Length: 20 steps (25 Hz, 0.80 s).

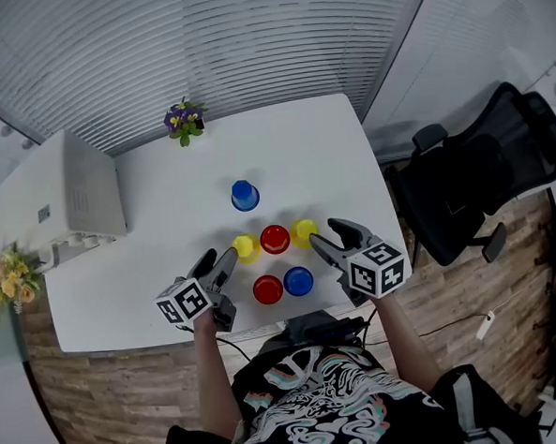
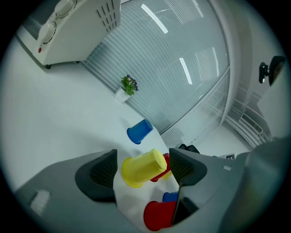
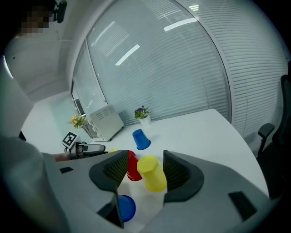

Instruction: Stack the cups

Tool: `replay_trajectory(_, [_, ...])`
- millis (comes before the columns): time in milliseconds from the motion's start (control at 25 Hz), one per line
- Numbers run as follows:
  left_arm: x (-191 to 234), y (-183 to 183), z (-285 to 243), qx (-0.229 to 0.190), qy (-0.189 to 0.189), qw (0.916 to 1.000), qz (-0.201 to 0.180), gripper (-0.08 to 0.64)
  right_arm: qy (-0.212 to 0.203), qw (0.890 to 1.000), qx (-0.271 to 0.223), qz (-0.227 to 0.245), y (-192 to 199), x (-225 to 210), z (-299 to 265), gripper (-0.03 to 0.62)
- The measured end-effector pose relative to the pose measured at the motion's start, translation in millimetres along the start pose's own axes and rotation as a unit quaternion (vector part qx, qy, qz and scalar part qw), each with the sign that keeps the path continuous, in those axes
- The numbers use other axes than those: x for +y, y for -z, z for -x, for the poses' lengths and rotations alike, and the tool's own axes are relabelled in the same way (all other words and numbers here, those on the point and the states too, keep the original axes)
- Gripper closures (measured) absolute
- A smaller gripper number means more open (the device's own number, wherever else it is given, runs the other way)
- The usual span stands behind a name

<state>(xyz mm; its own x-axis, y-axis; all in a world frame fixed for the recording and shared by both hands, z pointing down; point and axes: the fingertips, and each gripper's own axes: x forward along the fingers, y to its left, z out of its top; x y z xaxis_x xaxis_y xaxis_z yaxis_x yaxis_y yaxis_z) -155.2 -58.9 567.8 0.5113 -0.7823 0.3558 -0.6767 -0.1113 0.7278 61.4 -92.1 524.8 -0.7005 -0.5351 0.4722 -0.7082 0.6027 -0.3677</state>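
Six cups: I counted them all mouth down on the white table (image 1: 155, 214), five clustered at the near edge and one farther back.
Appliance (image 1: 65, 196): white, it sat at the table's far left, well apart from the cups.
Left gripper (image 1: 219, 259): its jaws stood wide apart, clamped on nothing. Its own view looked between them at the left yellow cup (image 2: 143, 167), with a gap at each pad.
Left yellow cup: it stood just beyond that gripper's tips, at the left end of a row of three.
Far blue cup (image 1: 244, 196): it stood alone behind the row, toward the flower pot (image 1: 184, 120).
Middle red cup (image 1: 275, 238): it sat between the two yellow ones.
Near red cup (image 1: 268, 289): closest to me, it sat just beside the near blue cup (image 1: 299, 281), both between the grippers.
Right yellow cup (image 1: 304, 232): it ended the row, just beside the right gripper's tips.
Right gripper (image 1: 328, 234): its jaws were apart. Its view framed that yellow cup between them, and I saw neither pad pressing on it.
Chair (image 1: 486, 171): black, it stood off the table's right side.
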Motion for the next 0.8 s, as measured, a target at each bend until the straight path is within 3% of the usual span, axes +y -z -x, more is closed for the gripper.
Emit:
replay_trajectory(280, [-25,13,24,0.011,0.047,0.9950,-0.088,0.216,-0.052,0.996,-0.001,0.076,15,41,18,0.356])
replay_trajectory(480, [-48,35,33,0.040,0.104,0.9871,-0.115,0.216,-0.106,0.988,0.028,0.109,41,70,21,0.343])
replay_trajectory(640, [-68,61,38,0.088,0.152,0.9733,-0.148,0.216,-0.134,0.979,0.058,0.146,61,86,23,0.325])
replay_trajectory(800, [-80,92,40,0.148,0.181,0.9522,-0.196,0.216,-0.142,0.970,0.084,0.177,78,92,24,0.313])
